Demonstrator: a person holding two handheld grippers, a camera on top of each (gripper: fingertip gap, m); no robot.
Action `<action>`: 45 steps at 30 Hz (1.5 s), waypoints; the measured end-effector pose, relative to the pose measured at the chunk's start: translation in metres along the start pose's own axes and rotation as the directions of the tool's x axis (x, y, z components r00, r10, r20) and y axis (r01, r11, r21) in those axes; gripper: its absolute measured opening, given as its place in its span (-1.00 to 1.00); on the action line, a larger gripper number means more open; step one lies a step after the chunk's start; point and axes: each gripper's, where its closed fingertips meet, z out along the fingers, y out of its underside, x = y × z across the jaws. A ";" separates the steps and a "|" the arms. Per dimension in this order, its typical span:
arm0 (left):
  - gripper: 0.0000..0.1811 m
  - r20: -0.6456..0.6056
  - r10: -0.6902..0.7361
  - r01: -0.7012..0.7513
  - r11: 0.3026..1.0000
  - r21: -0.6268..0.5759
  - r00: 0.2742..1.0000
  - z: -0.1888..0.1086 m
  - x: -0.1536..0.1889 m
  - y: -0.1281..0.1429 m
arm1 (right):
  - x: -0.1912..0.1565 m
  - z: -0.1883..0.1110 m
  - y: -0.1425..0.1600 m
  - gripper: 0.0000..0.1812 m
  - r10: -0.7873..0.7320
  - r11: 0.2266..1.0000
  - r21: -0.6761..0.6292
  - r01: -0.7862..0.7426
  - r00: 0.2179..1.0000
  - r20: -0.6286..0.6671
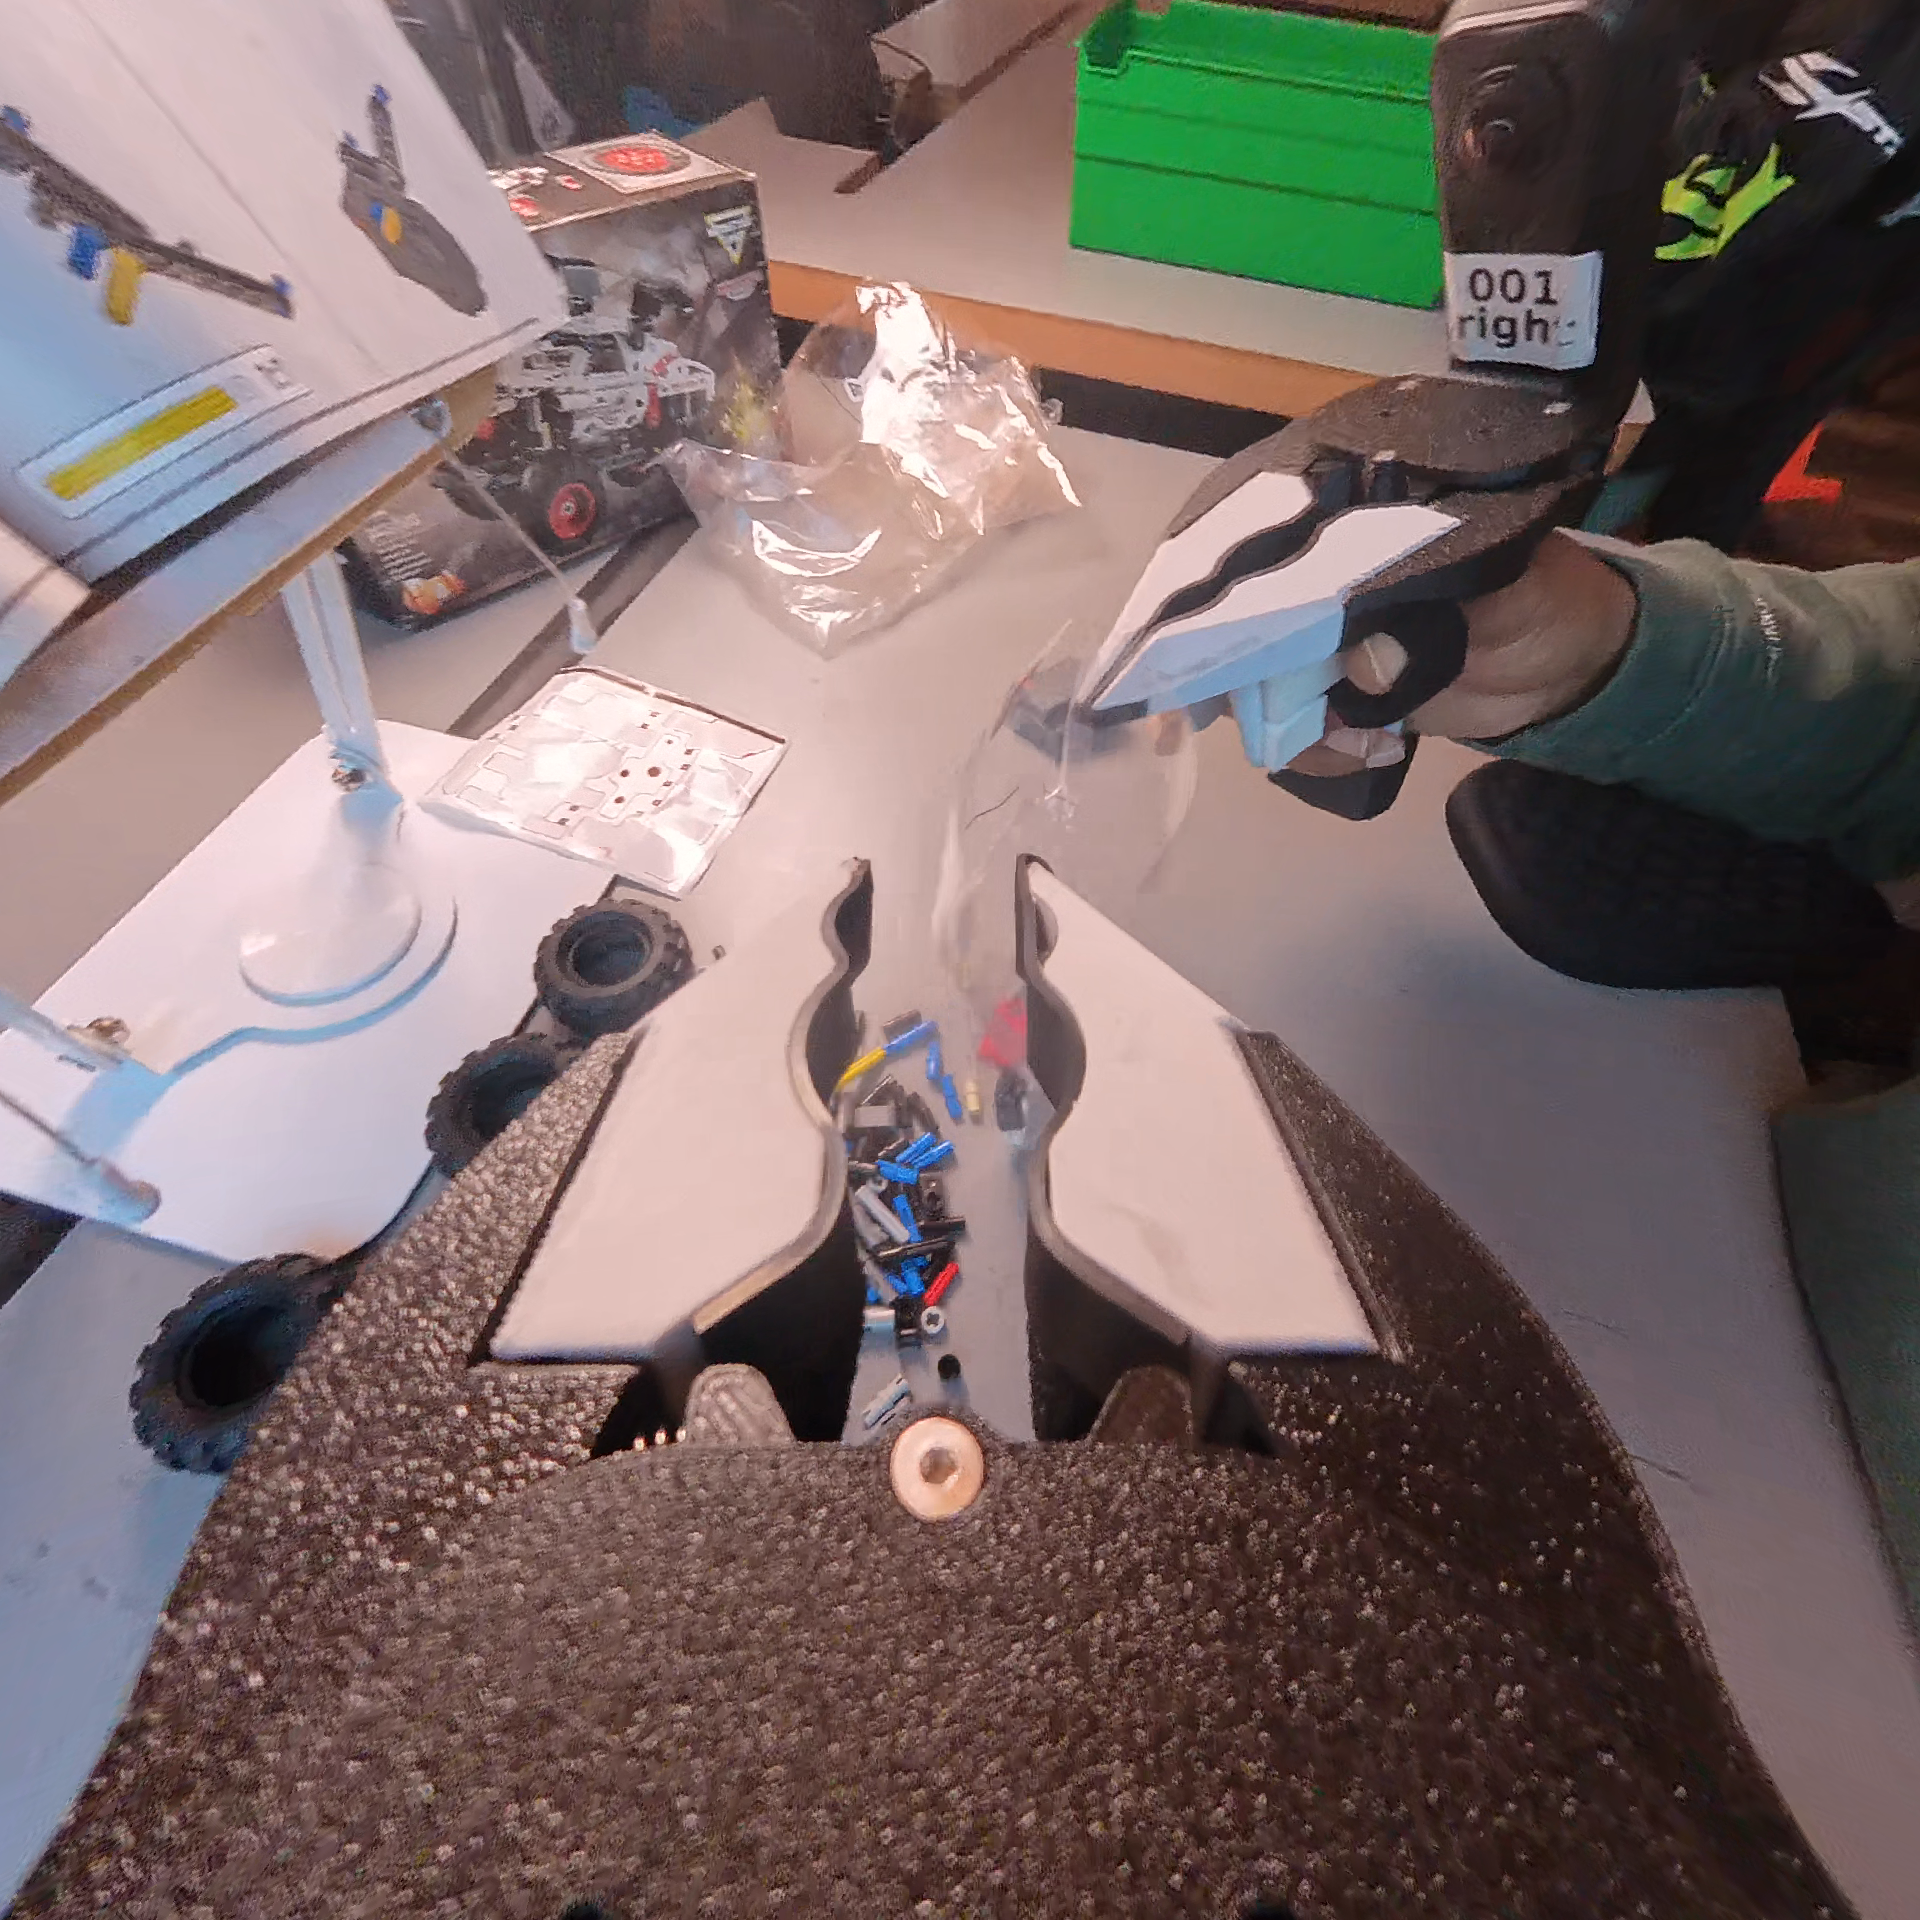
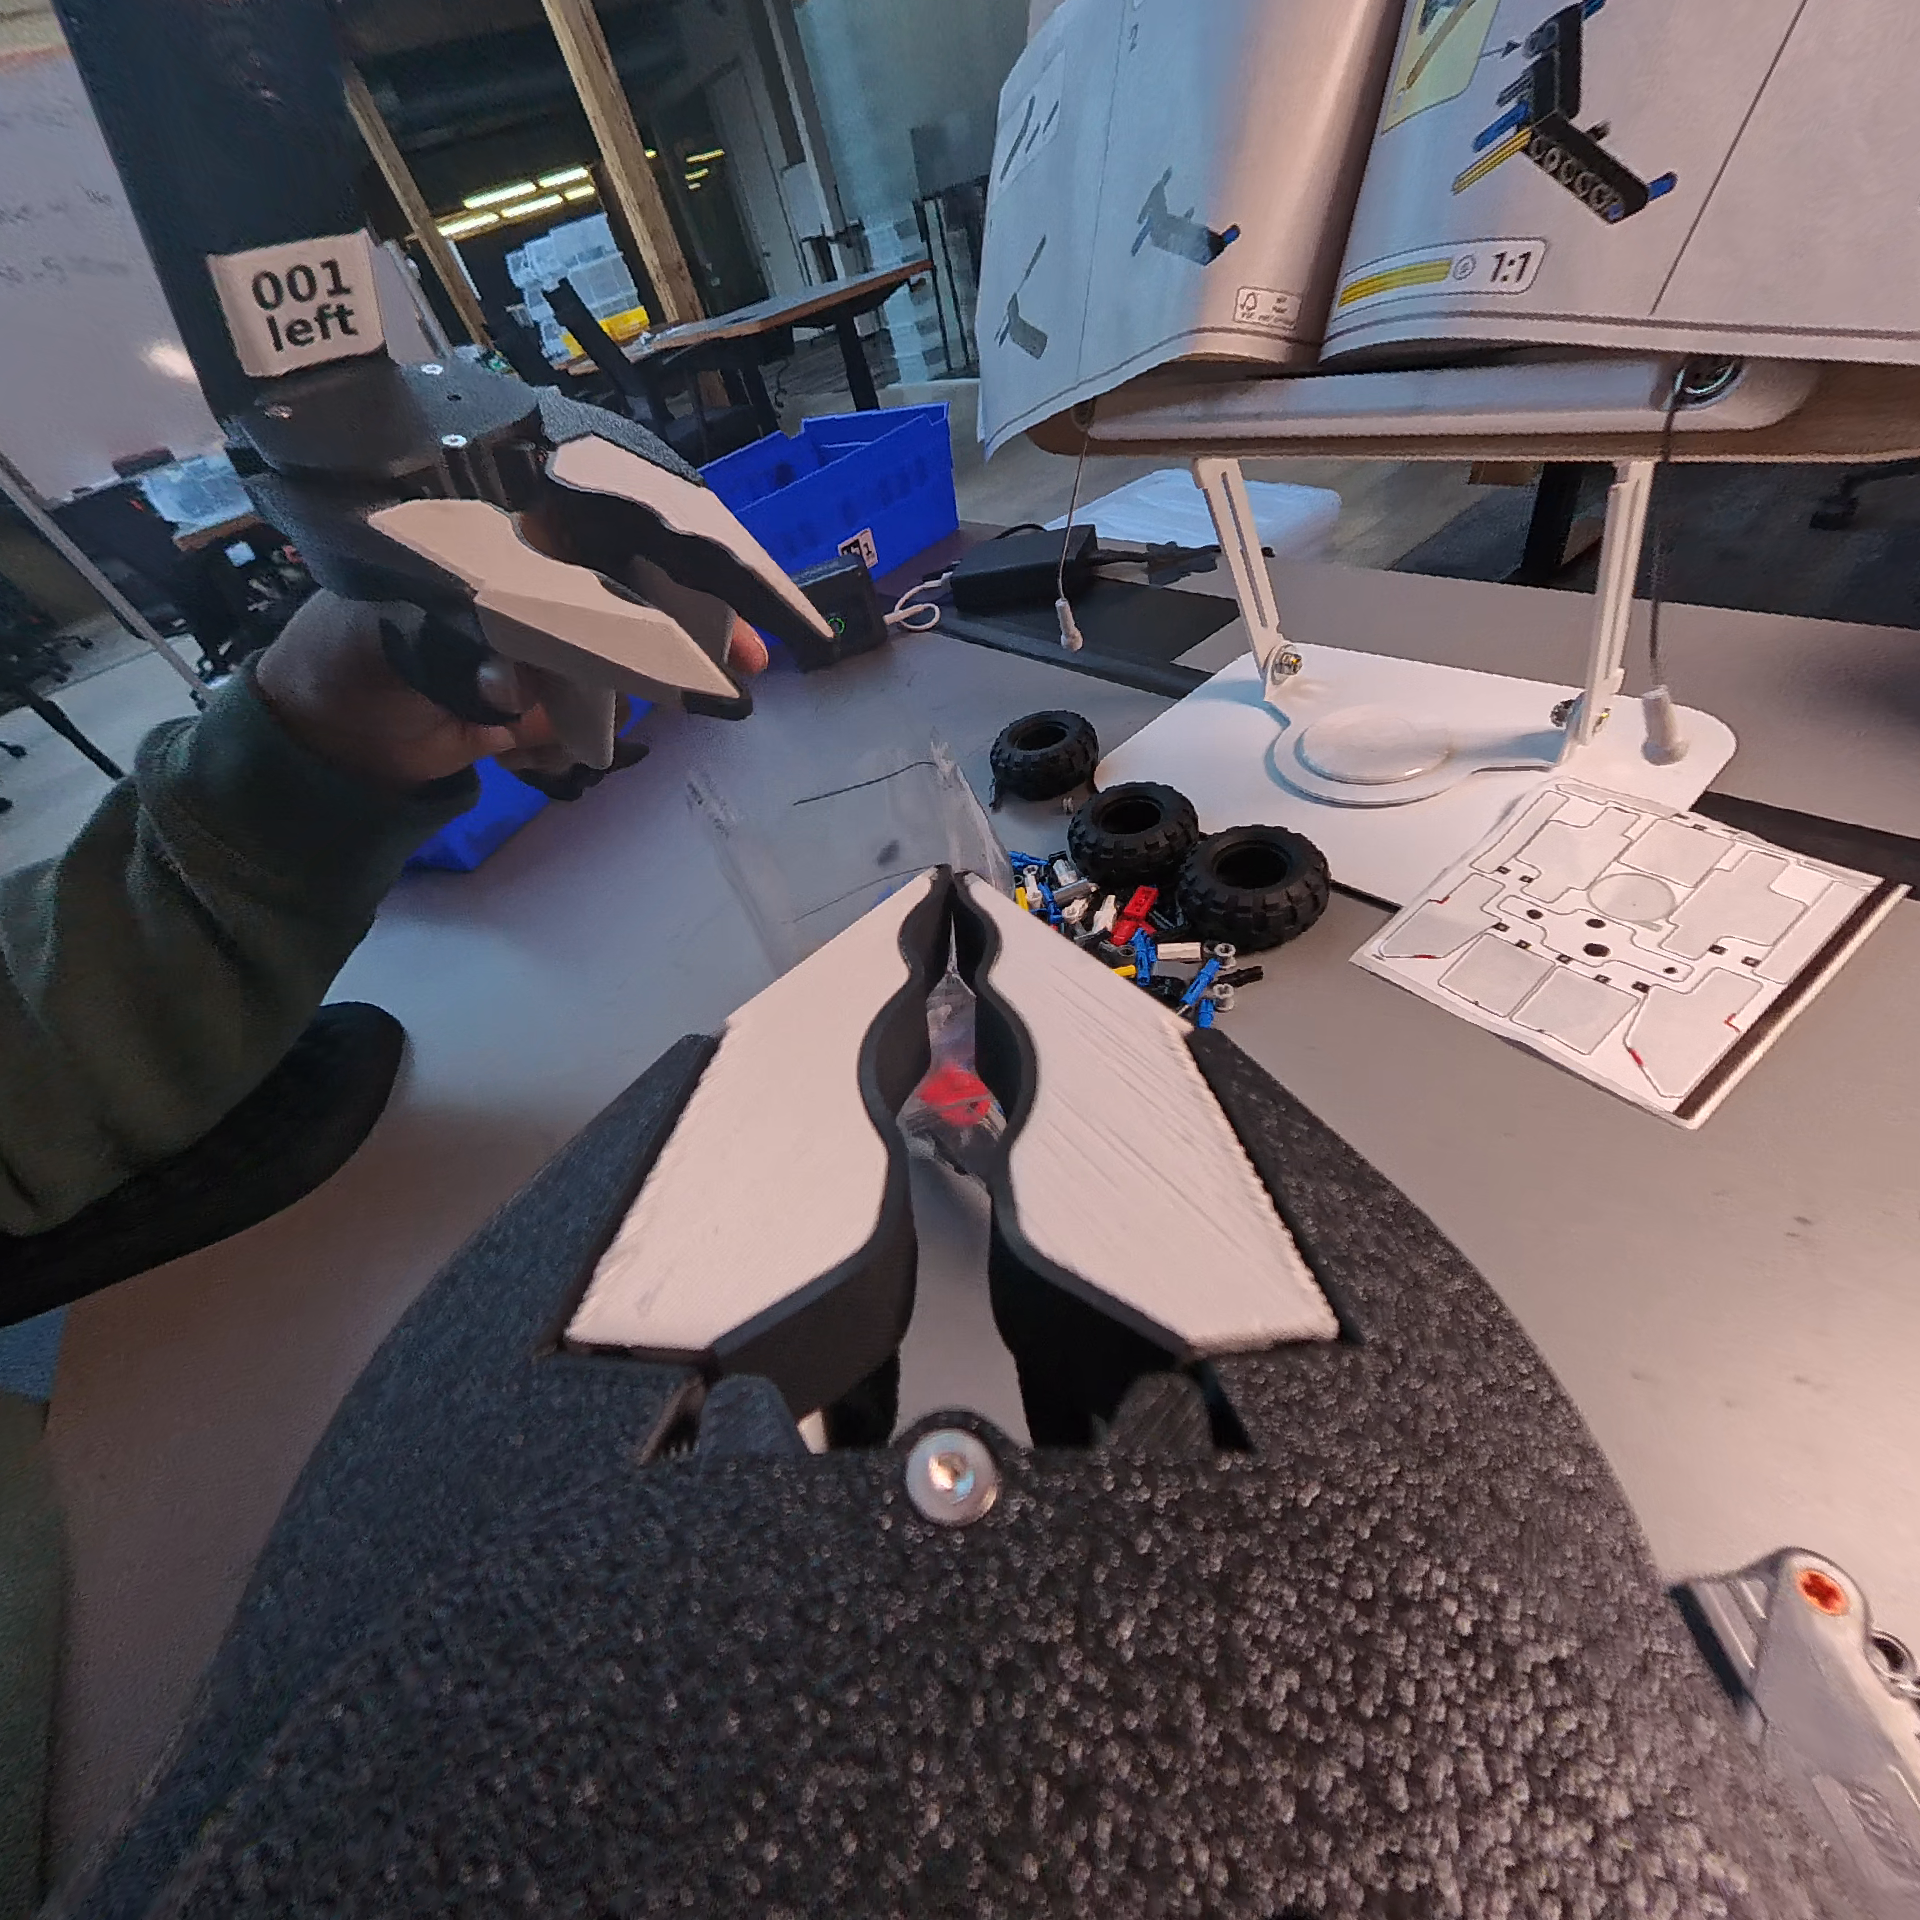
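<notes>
Black pebbled housing fills the lower half of both wrist views. Left hand-held gripper (image 1: 943, 883): fingers spread apart, nothing between them, held above a heap of small plastic parts (image 1: 904, 1174) seen through the gap at frame centre. Right hand-held gripper (image 2: 951, 883): fingertips pressed together on a clear plastic bag (image 2: 831, 831); a red piece (image 2: 951, 1101) is seen inside the bag, between the fingers.

Left wrist view only: the right hand-held gripper (image 1: 1091, 696) is seen from outside at upper right, tips angled down to the left, bag film (image 1: 977, 852) hanging from them; the grip is wrapped by a hand (image 1: 1496, 655) in a green sleeve. A printed toy box (image 1: 623, 353), a crumpled empty bag (image 1: 904, 457) and a green bin (image 1: 1247, 177) are noted at the top.

Right wrist view only: the left hand-held gripper (image 2: 779, 665) appears at upper left, fingers parted, pointing down and right. A blue bin (image 2: 842, 488) lies behind it; a grey device (image 2: 1829, 1704) at lower right.

Both views: an open instruction booklet (image 2: 1455, 177) on a white stand (image 2: 1403, 727), a sticker sheet (image 2: 1621, 935) flat on the grey counter (image 2: 1455, 1247), and black tyres (image 2: 1247, 883) just beside the parts heap. Part of the heap is hidden by the bag and right fingers.
</notes>
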 end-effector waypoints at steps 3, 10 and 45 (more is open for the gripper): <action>-0.73 0.110 -0.010 0.023 0.993 -0.115 0.994 -0.003 -0.037 0.039 | 0.008 -0.005 -0.004 -1.00 0.005 1.000 0.013 -0.005 1.000 -0.021; -0.78 0.113 0.082 -0.025 0.899 -0.436 0.990 0.022 -0.058 0.142 | 0.021 -0.013 -0.008 -1.00 0.020 0.999 0.034 -0.018 0.998 -0.052; -0.84 0.088 -0.023 0.049 0.952 -0.302 0.996 0.023 -0.033 0.105 | 0.023 -0.018 -0.013 -1.00 0.049 0.997 0.059 -0.047 0.998 -0.042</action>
